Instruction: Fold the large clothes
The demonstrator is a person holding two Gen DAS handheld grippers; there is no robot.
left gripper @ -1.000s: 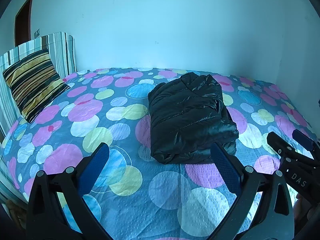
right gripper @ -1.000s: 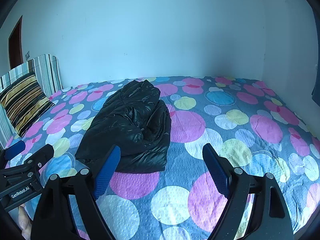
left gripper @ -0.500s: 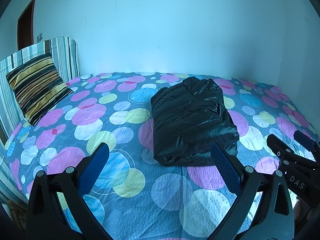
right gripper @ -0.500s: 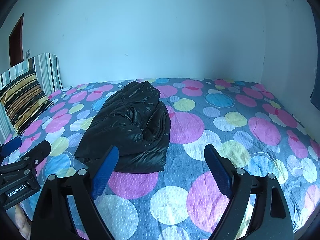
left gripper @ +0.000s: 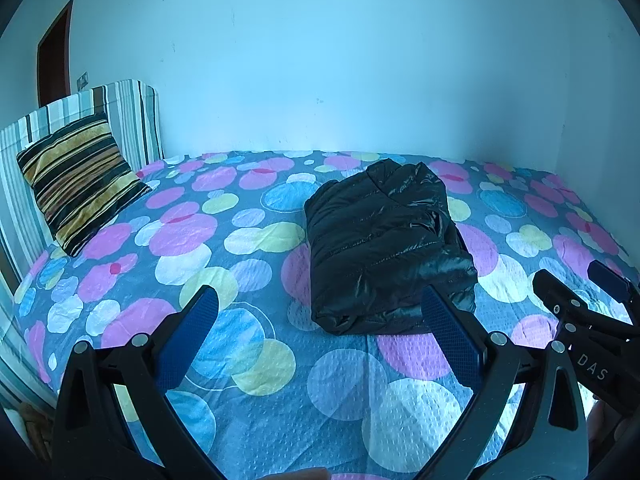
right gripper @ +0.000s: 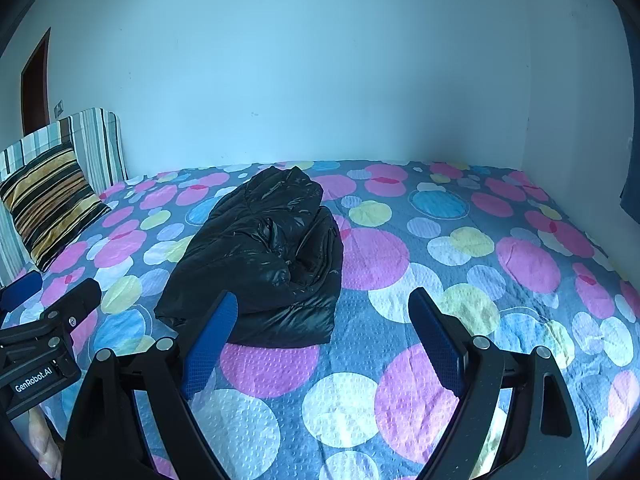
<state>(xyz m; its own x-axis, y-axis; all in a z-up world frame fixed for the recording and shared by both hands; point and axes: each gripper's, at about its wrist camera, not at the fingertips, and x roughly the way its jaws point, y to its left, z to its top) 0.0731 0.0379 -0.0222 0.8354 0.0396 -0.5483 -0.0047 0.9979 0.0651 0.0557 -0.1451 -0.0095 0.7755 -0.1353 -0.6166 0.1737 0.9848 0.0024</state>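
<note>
A shiny black puffer jacket [left gripper: 384, 240] lies folded into a compact bundle in the middle of the bed [left gripper: 248, 360]. It also shows in the right wrist view [right gripper: 264, 256]. My left gripper [left gripper: 320, 316] is open and empty, held above the bed short of the jacket's near edge. My right gripper [right gripper: 324, 320] is open and empty, near the jacket's front right corner. Each gripper shows at the edge of the other's view: the right gripper [left gripper: 580, 292] and the left gripper [right gripper: 48, 300].
The bed [right gripper: 460, 264] has a grey cover with coloured circles. A striped cushion [left gripper: 76, 184] leans on a striped headboard [left gripper: 128, 120] at the left. White walls [left gripper: 320, 60] close the far side and right. A dark doorway [left gripper: 52, 52] stands at far left.
Both grippers have drawn back and tilted slightly, so the jacket sits a little lower and farther in view. The jacket has not moved. Both grippers stay open.
</note>
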